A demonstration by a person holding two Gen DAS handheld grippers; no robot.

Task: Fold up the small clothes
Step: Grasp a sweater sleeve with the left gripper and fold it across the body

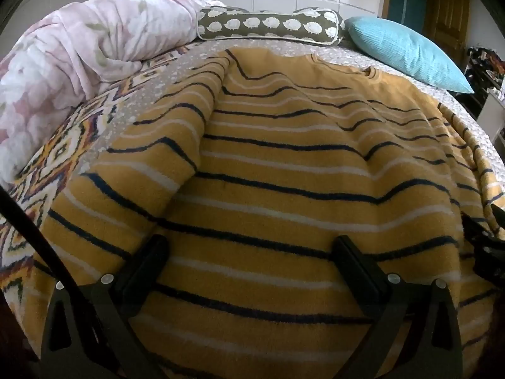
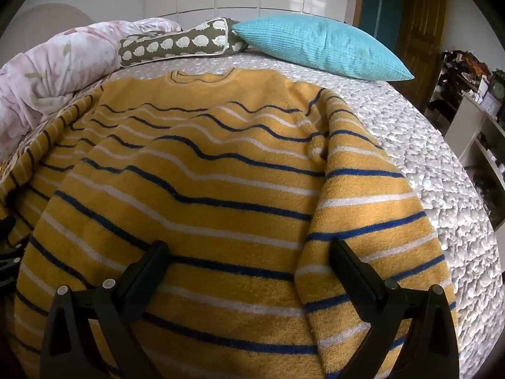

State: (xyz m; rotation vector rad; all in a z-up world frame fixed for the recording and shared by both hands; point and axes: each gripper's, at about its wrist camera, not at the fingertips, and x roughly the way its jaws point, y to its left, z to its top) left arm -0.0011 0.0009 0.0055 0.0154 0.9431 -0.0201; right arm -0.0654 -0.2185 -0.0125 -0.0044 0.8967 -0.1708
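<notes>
A yellow sweater (image 1: 284,164) with navy and white stripes lies spread on the bed, collar toward the pillows. Both sleeves are folded in over the body. In the left wrist view my left gripper (image 1: 249,252) hovers over the lower left part of the sweater, jaws wide apart and nothing between them. The other gripper's black tip (image 1: 486,237) shows at the right edge. In the right wrist view the same sweater (image 2: 195,189) fills the frame. My right gripper (image 2: 246,255) stands open above its lower right part, where the folded sleeve (image 2: 363,208) overlaps the body.
A grey quilted bedspread (image 2: 426,145) covers the bed. At the head lie a teal cushion (image 2: 322,47), a sheep-print bolster (image 1: 268,25) and a bunched pink floral duvet (image 1: 79,57). A patterned blanket (image 1: 53,164) lies left. White shelves (image 2: 479,132) stand right.
</notes>
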